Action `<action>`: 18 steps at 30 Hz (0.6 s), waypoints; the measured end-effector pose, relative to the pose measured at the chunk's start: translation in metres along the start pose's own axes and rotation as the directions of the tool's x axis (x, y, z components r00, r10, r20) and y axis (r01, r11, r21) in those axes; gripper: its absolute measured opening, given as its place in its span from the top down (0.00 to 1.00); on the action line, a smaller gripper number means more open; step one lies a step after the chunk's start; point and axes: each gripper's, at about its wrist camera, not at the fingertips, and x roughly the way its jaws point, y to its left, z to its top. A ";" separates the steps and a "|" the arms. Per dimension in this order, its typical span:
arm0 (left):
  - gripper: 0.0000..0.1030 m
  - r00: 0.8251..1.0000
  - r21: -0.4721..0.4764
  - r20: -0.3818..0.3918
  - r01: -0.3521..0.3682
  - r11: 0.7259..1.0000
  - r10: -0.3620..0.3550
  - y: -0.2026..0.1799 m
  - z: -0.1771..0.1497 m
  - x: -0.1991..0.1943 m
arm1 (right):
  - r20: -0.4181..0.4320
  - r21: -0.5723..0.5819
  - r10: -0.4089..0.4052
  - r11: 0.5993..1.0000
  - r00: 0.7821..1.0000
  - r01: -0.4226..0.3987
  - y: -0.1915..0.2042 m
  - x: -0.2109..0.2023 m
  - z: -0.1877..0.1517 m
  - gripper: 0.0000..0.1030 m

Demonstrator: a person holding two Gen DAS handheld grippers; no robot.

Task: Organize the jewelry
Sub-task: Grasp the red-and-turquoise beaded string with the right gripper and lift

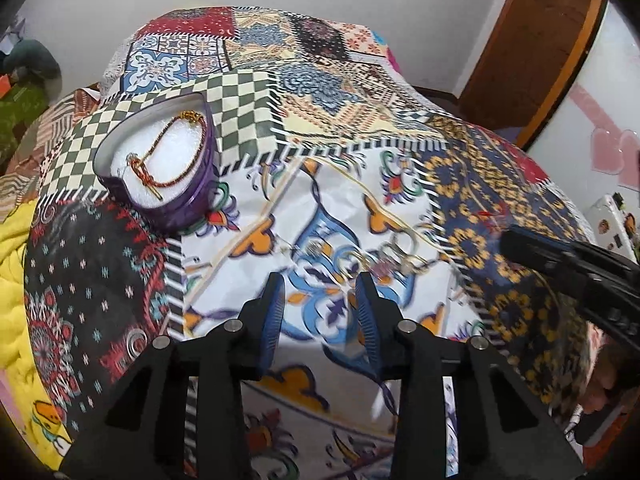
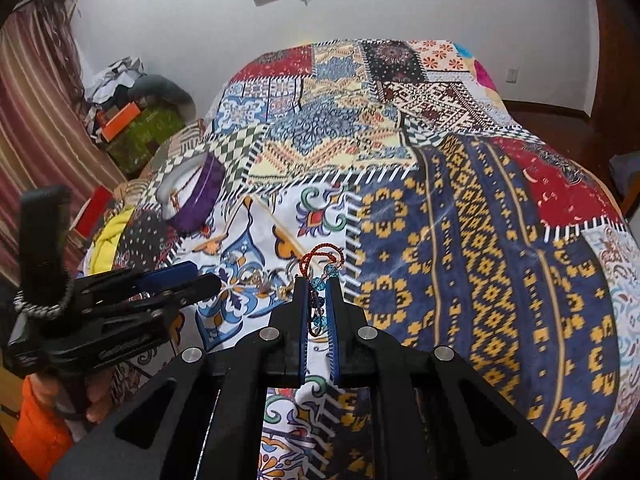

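Note:
A purple heart-shaped jewelry box sits open on the patchwork bedspread at the left, with a red-and-gold cord necklace on its white foam. It also shows in the right wrist view. My left gripper is open just short of a chain of gold and silver rings lying on the white patch. My right gripper is shut on a bracelet of blue and purple beads with a red cord loop, held over the bedspread.
The patchwork bedspread covers the whole bed. A yellow cloth lies at the left edge. Boxes and clutter stand by the wall beyond a striped curtain. A wooden door is at the far right.

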 end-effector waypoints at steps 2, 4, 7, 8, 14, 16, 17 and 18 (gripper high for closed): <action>0.65 1.000 -0.012 -0.023 0.020 1.000 -0.021 0.004 0.004 0.008 | 0.007 0.008 0.006 1.000 1.000 -0.006 -0.003 -0.001 0.001 0.93; 0.65 0.998 -0.025 -0.039 0.039 0.999 -0.040 0.007 0.007 0.016 | 0.013 0.018 0.011 1.000 1.000 -0.012 -0.006 0.000 0.002 0.93; 0.70 0.998 -0.032 -0.046 0.044 0.999 -0.046 0.008 0.010 0.022 | 0.009 0.030 0.017 0.999 1.000 -0.017 -0.009 0.002 0.002 0.93; 0.72 0.998 -0.032 -0.049 0.034 0.999 -0.036 0.009 0.011 0.024 | 0.007 0.032 0.018 0.999 1.000 -0.018 -0.010 0.003 0.001 0.93; 0.88 0.999 -0.032 -0.042 0.007 0.999 -0.009 0.010 0.017 0.030 | -0.001 0.045 0.033 0.998 0.999 -0.033 -0.013 0.006 -0.001 0.93; 0.89 0.999 -0.030 -0.035 0.006 1.000 -0.007 0.010 0.016 0.029 | 0.002 0.044 0.032 0.999 0.999 -0.033 -0.013 0.005 -0.001 0.93; 0.89 1.000 -0.027 -0.030 0.005 1.000 -0.005 0.009 0.016 0.028 | 0.003 0.044 0.033 0.998 0.999 -0.033 -0.013 0.004 0.000 0.93; 0.89 1.000 -0.026 -0.028 0.006 1.000 -0.007 0.008 0.016 0.027 | 0.004 0.046 0.033 0.998 0.999 -0.034 -0.014 0.004 0.000 0.93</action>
